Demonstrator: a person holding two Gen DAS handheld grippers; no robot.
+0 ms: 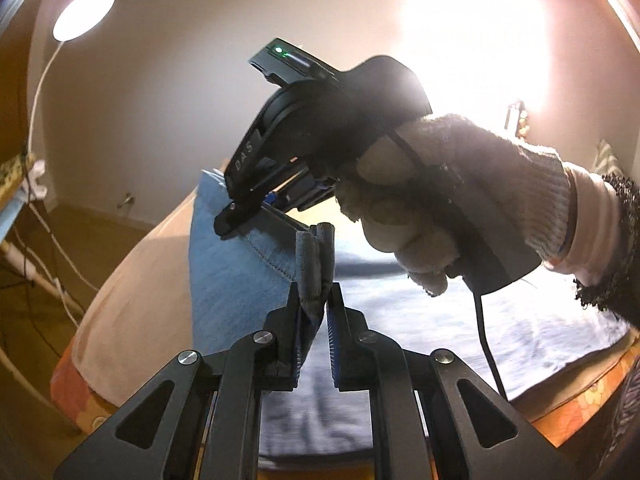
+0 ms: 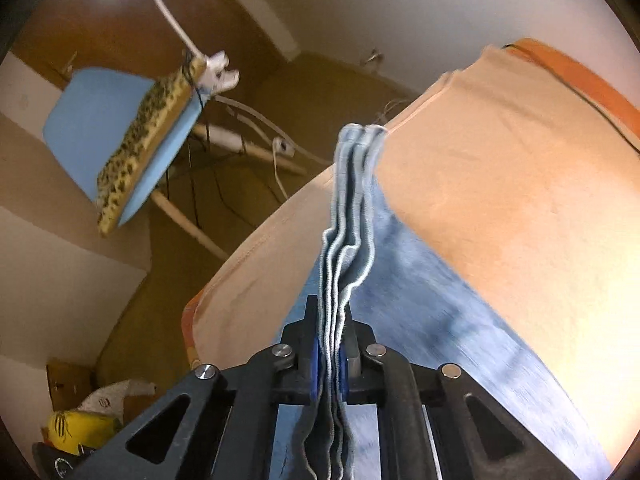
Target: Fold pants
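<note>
Light blue denim pants lie on a peach sheet over a bed. My left gripper is shut on a folded edge of the pants, which stands up between its pads. Beyond it, a gloved hand holds my right gripper, whose tips are down on the pants' far edge. In the right wrist view, my right gripper is shut on several stacked layers of the pants' edge, lifted off the peach sheet. The rest of the pants trails down to the right.
A blue chair with a leopard-print cushion stands left of the bed, with a clip lamp and white cables around it. A yellow bag lies on the floor. A dark blanket covers the near bed.
</note>
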